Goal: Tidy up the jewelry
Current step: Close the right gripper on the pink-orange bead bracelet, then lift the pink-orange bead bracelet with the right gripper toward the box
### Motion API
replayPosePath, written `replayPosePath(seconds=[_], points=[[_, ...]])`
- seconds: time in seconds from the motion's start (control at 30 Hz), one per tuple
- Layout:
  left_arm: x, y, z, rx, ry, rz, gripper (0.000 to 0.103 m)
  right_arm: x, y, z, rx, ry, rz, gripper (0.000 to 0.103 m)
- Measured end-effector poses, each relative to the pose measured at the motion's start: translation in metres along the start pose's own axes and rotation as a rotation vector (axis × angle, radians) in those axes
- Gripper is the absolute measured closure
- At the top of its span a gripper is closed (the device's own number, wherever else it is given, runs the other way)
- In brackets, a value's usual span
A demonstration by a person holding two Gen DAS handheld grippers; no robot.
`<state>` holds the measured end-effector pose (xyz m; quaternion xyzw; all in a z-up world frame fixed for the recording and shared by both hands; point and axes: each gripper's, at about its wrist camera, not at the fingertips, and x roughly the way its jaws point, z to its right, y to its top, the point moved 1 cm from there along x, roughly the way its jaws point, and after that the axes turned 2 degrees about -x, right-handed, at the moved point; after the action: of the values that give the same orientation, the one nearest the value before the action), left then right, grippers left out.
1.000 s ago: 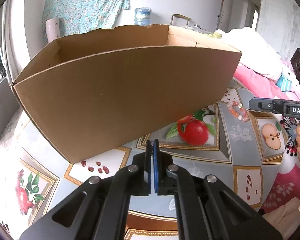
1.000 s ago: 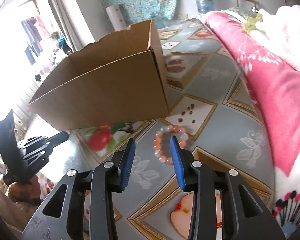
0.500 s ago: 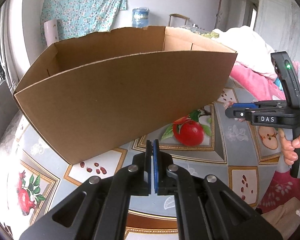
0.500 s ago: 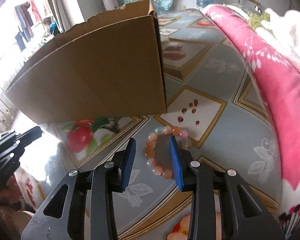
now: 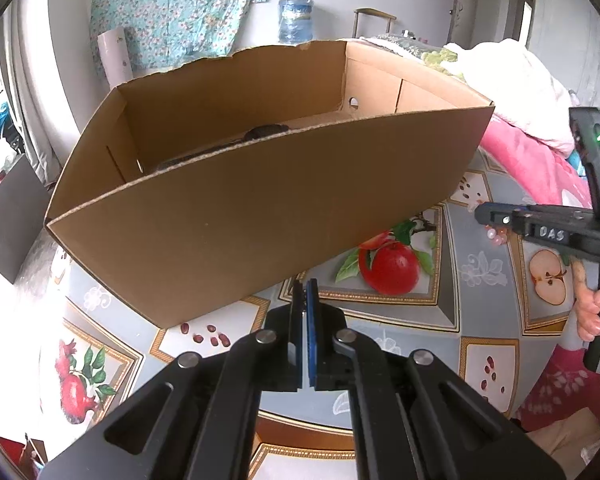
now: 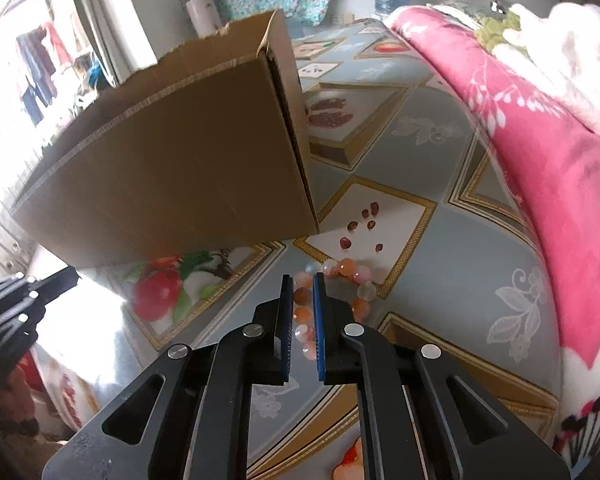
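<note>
From the left wrist view, the left tongs (image 5: 305,300) were fully closed on nothing, poised above the fruit-patterned worktop (image 5: 452,320) just in front of the open cardboard box (image 5: 260,216). Something dark lay on the box floor, too hidden by the near wall to name. Off to the right, the right tongs (image 5: 485,213) reached down over the beaded bracelet (image 5: 494,236), of which only a few pale beads showed beneath the tip.

From the right wrist view, the right tongs (image 6: 302,292) were closing, their blue pads astride one side of the beaded bracelet (image 6: 342,270), with several orange and pink beads between them; whether the pads already pressed on the beads could not be told. The bracelet lay flat on the worktop (image 6: 440,248), near the corner of the cardboard box (image 6: 180,160) and beside a printed panel of red seeds.

The bracelet looked light, with hard, smooth, round beads on a limp string, so it would likely sag and swing once lifted, and beads could roll out of a shallow pinch. Taking a short run of beads squarely across the pads, as lined up here, seemed the soundest hold.
</note>
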<state>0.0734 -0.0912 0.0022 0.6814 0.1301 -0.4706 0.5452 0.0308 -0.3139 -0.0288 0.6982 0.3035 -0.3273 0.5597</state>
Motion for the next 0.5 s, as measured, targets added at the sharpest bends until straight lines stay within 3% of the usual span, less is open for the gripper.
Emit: replayPosePath(seconds=[0.23,0.5], points=[[-0.005,-0.002,-0.001,0.003,0.007,0.006,0.102,-0.039,0.005,0.001,0.044,0.040,0.081,0.096],[-0.012,-0.004,-0.001,0.005,0.015,0.021,0.102,-0.057,0.020,0.003,0.069,0.076,0.140,0.096]])
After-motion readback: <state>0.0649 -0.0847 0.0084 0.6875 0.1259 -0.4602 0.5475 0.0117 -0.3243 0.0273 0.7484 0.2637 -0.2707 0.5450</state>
